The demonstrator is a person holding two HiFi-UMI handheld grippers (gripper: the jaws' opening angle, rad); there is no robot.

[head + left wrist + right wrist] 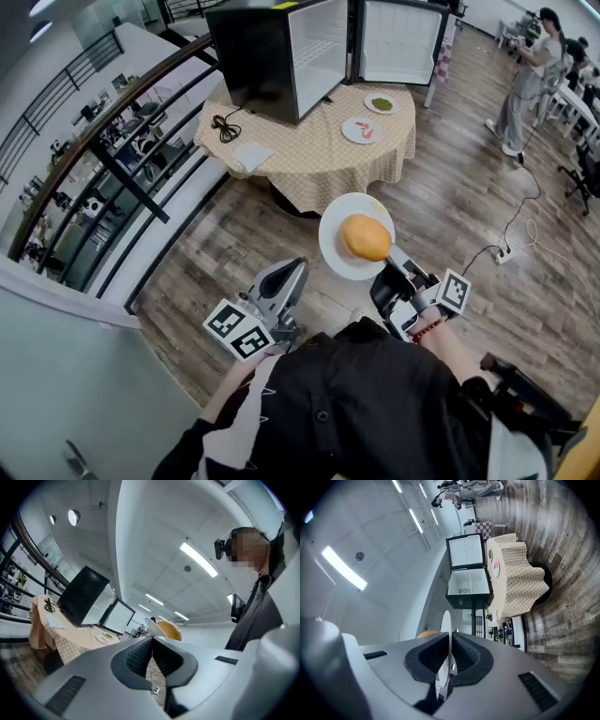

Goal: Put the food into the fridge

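Between right claw (450, 639) jaws, clamped plate (330, 239) rim, bun (365, 237) atop, left claw (152, 640) closed, empty.

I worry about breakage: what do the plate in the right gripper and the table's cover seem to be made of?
The plate looks like glazed ceramic, perhaps melamine: white, smooth, thin edge. The table cover looks like matte checked cloth: it hangs in soft folds over the edge.

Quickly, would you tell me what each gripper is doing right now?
Left gripper: closed, empty.
Right gripper: closed on round white plate carrying an orange bun.
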